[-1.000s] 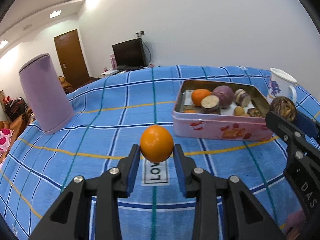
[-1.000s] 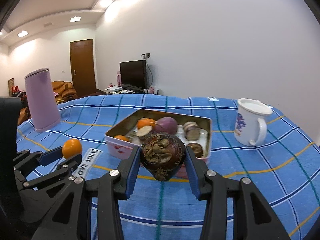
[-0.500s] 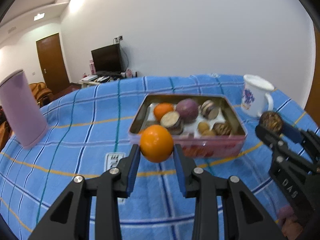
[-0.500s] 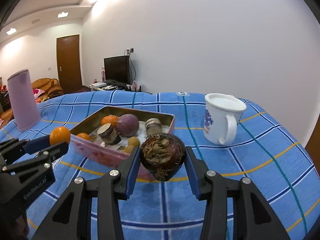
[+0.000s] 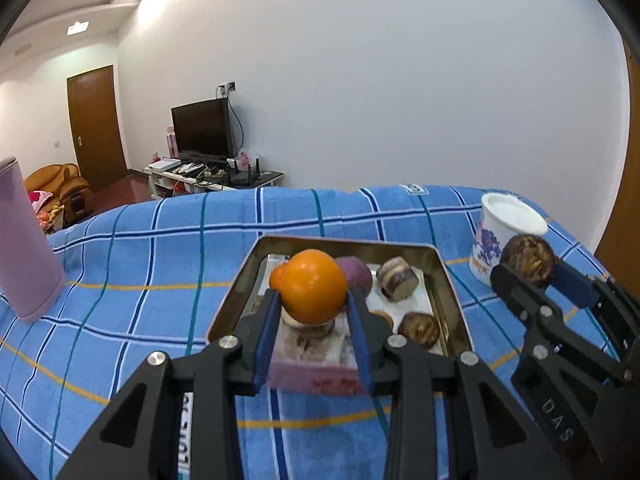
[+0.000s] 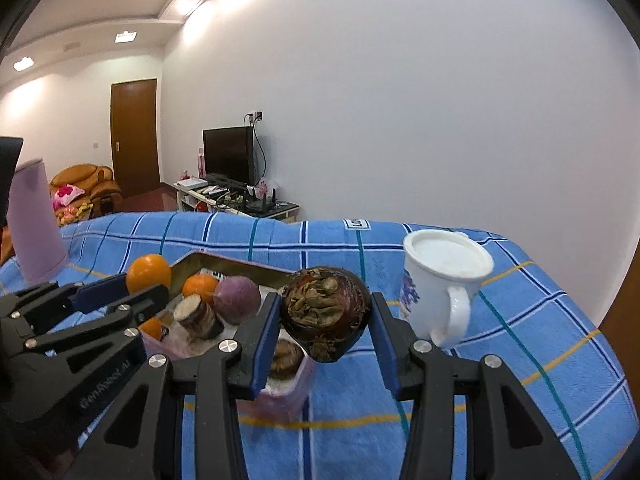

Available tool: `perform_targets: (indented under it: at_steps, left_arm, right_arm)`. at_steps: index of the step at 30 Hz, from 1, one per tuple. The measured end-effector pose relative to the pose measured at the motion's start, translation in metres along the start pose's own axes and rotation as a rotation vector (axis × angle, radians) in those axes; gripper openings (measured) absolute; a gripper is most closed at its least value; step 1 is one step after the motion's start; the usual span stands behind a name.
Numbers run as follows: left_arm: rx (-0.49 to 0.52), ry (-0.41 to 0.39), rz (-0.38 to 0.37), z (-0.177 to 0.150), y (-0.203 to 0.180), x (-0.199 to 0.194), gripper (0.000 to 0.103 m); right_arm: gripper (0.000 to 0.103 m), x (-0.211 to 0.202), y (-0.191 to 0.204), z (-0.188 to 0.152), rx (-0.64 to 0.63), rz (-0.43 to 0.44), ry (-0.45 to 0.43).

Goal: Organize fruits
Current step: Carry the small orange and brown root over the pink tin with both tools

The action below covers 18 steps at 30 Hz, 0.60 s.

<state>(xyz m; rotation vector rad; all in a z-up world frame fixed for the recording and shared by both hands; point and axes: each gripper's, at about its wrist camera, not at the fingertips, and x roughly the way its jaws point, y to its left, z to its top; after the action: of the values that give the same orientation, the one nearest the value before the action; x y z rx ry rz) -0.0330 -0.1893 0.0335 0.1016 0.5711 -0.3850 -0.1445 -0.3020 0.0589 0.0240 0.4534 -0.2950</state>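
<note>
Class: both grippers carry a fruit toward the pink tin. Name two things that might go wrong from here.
1. The tin is already crowded, so the orange in the left gripper may land on other fruit and roll.
2. The right gripper, holding the dark brown fruit, works close to the white mug and might knock it.

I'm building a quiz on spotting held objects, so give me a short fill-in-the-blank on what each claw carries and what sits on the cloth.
1. The left claw is shut on an ____ fruit.
2. The right claw grips a dark, wrinkled ____ fruit.
3. Fruit already lies in the open ____ on the checked cloth.
4. Right of the tin stands a white ____ with a handle.

Missing words: orange; brown; tin; mug
</note>
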Motion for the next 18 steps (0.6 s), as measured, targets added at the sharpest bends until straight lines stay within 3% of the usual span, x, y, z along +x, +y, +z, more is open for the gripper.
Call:
perform_targets:
  at_steps: [8, 18]
  left_arm:
    - [-0.03, -0.02, 0.032, 0.013, 0.01, 0.029, 0.036]
    - [-0.025, 0.005, 0.037, 0.009, 0.013, 0.052, 0.036]
  right_arm:
    - [0.046, 0.029, 0.0, 0.009, 0.061, 0.005, -0.006]
    - [0.046, 0.055, 0.01, 0.008, 0.024, -0.001, 0.031]
